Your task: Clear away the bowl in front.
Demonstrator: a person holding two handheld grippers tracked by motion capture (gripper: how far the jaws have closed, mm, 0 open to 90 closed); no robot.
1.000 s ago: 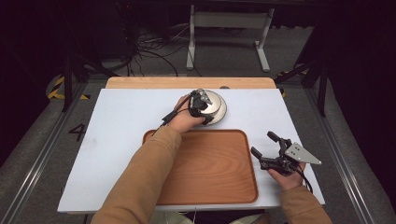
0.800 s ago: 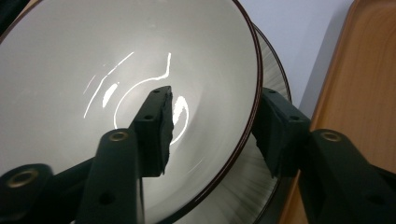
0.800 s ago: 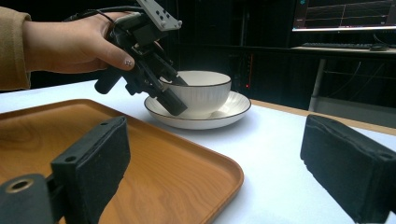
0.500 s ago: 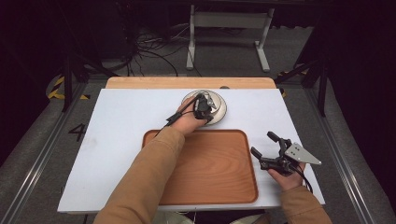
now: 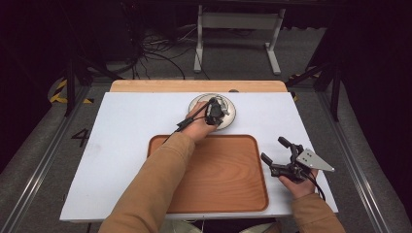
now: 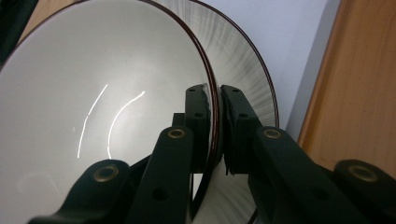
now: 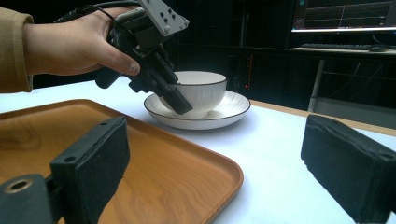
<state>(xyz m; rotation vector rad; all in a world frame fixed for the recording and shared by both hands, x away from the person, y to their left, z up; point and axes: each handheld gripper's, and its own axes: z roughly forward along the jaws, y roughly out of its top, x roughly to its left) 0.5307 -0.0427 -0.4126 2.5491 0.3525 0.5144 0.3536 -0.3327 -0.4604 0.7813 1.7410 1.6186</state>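
A white table is seen from above, with a strip of bare wood along its far edge. A white bowl with a thin dark rim is set on a white saucer near the far middle of the table, just beyond the far edge of a wooden tray. The tray is laid at the near middle of the table.

The left gripper is held by a hand in a tan sleeve that is stretched across the tray's left part. The gripper is tipped downward at the bowl's near rim. In the left gripper view, the bowl is seen close up, and the rim is pinched between the two black jaws, one pad inside the bowl and one outside; the jaws have just been closing onto it. In the right gripper view, the same grip on the bowl is seen from the side, with the saucer beneath it.

The right gripper is held just off the tray's right edge, well apart from the bowl. Its jaws are spread wide, with nothing between them.
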